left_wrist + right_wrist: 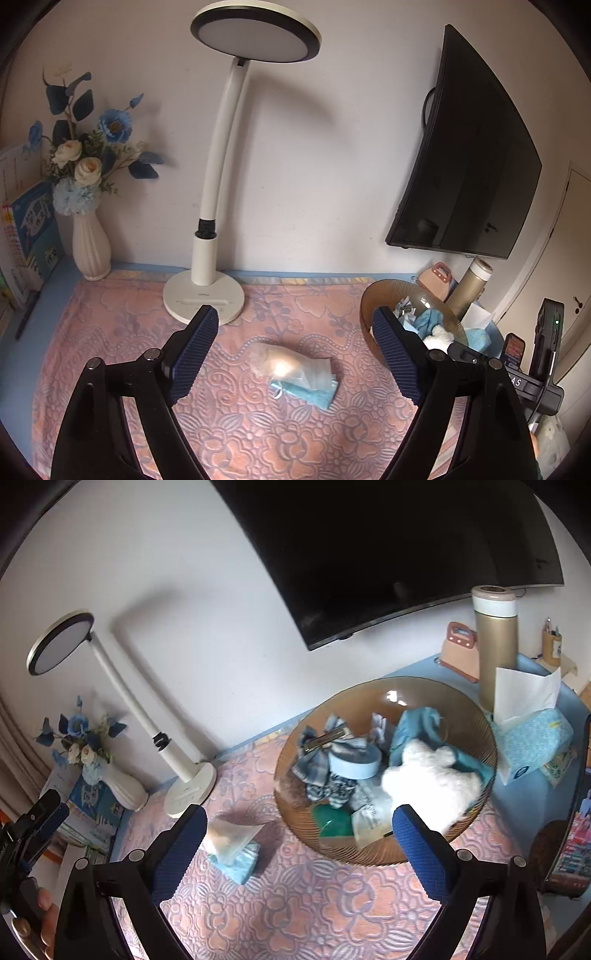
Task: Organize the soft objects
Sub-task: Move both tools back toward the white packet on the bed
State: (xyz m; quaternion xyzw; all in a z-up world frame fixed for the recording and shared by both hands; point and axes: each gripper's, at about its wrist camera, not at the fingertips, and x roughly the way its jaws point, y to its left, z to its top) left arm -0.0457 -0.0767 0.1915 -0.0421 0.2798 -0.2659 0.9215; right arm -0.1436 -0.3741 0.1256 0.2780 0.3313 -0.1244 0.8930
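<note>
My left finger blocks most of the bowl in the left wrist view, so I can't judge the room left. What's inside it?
Observer: The bowl holds a white plush toy on the right, a round blue box in the middle and a plaid bow on the left.
Operator: Is the right gripper carrying anything?
Observer: No. The right gripper is open and empty, pointing at the bowl's near rim.

We see the left gripper (291, 350) spread wide, nothing between its pads, above a translucent pouch (291, 365) overlapping a blue cloth (314, 393) on the pink mat (110, 332). Brown bowl (384, 295) at right holds blue fabrics, possibly a white plush.
</note>
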